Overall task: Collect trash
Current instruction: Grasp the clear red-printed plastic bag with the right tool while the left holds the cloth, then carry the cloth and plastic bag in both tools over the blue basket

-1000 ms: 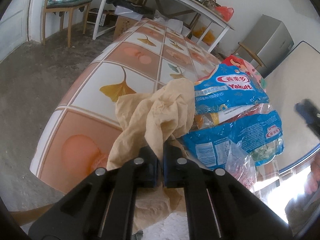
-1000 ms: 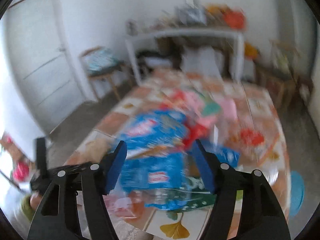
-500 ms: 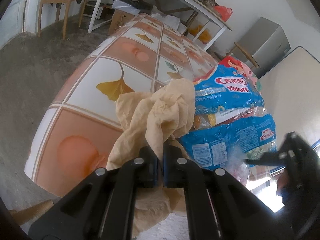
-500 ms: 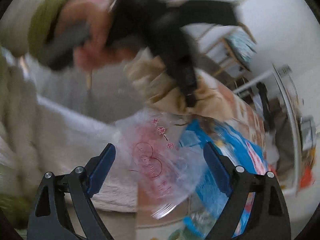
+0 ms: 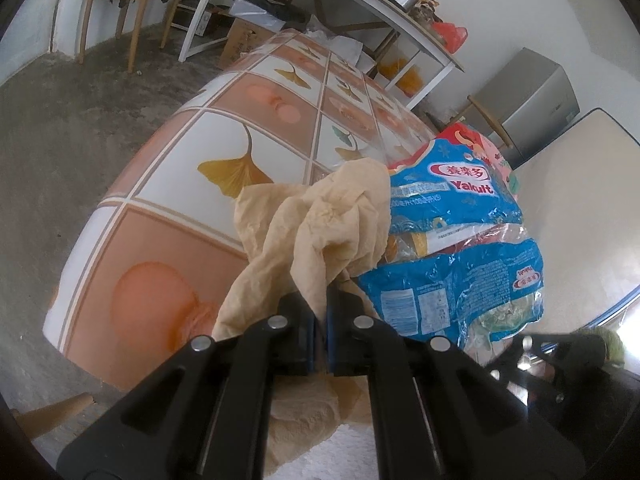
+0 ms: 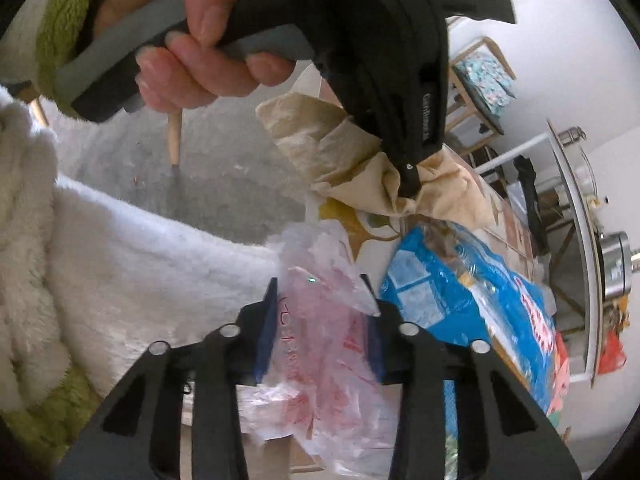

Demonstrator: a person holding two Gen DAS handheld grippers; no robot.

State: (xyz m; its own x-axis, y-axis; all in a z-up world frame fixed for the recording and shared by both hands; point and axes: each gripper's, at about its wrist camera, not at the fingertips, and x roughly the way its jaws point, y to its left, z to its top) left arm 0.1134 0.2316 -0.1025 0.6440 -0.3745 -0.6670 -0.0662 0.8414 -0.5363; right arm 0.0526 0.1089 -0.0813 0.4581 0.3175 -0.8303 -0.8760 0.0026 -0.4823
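Note:
My left gripper (image 5: 323, 312) is shut on a crumpled tan paper bag (image 5: 320, 224) at the near edge of the tiled table (image 5: 224, 128); it also shows in the right wrist view (image 6: 408, 184) pinching the bag (image 6: 348, 160). Blue Yakult wrappers (image 5: 456, 232) lie heaped to the right of the bag. My right gripper (image 6: 322, 320) is partly open, its jaws either side of a thin clear plastic bag with red print (image 6: 320, 344). The blue wrappers (image 6: 472, 312) lie just beyond it.
A wooden chair (image 5: 132, 0) and a white work table (image 5: 360, 4) with boxes under it stand at the back. A grey cabinet (image 5: 532, 96) is at the right. White fleece sleeve (image 6: 120, 264) fills the left of the right wrist view.
My right gripper swung round from facing the table to the near edge, moved in on the clear plastic bag and narrowed its jaws around it. The left gripper kept hold of the tan bag.

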